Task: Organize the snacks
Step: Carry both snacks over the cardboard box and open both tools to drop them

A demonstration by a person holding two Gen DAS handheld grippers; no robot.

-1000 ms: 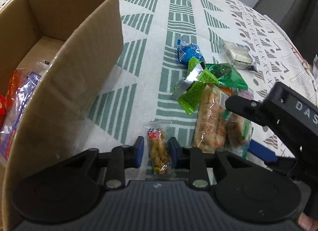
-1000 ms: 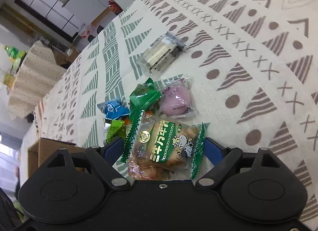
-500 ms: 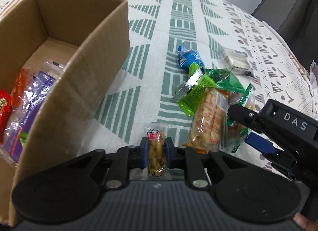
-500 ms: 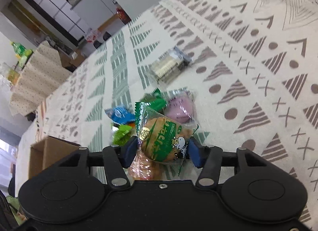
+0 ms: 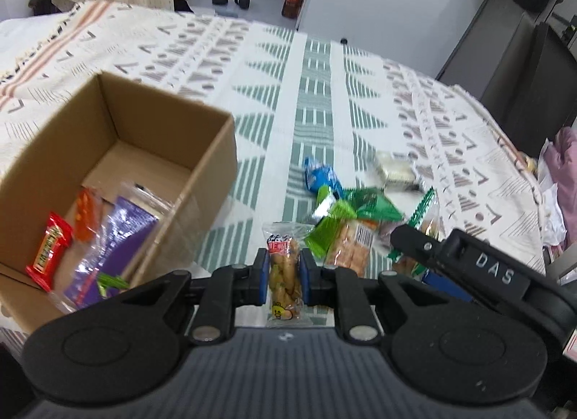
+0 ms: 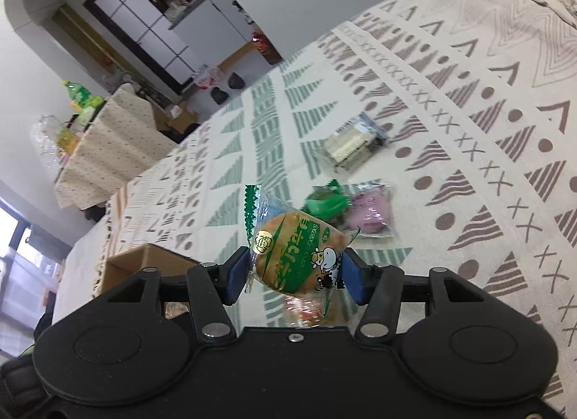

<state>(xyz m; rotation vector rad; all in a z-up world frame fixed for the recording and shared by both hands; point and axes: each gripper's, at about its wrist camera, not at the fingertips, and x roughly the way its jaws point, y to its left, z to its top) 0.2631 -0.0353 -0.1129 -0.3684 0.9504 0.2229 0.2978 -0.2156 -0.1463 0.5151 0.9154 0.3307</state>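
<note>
My left gripper (image 5: 283, 276) is shut on a clear packet of twisted fried snack (image 5: 284, 271), lifted above the cloth just right of the open cardboard box (image 5: 212, 166). The box holds a red bar (image 5: 48, 251), an orange packet (image 5: 84, 217) and a purple packet (image 5: 115, 246). My right gripper (image 6: 295, 274) is shut on a green-labelled biscuit packet (image 6: 301, 256), raised above the table; it shows at the right of the left wrist view (image 5: 479, 267). The box also shows in the right wrist view (image 6: 144, 260).
A pile of loose snacks lies on the patterned tablecloth (image 5: 313, 94): a blue packet (image 5: 321, 177), green packets (image 5: 371, 206), a rice cracker packet (image 5: 351, 249), a pink sweet (image 6: 371, 213) and a pale wafer packet (image 6: 355, 141). The table's right edge drops off near clothes (image 5: 562, 173).
Both grippers closed on their packets and lifted them off the cloth. The views now look down from higher, with more of the box interior and the room showing.
</note>
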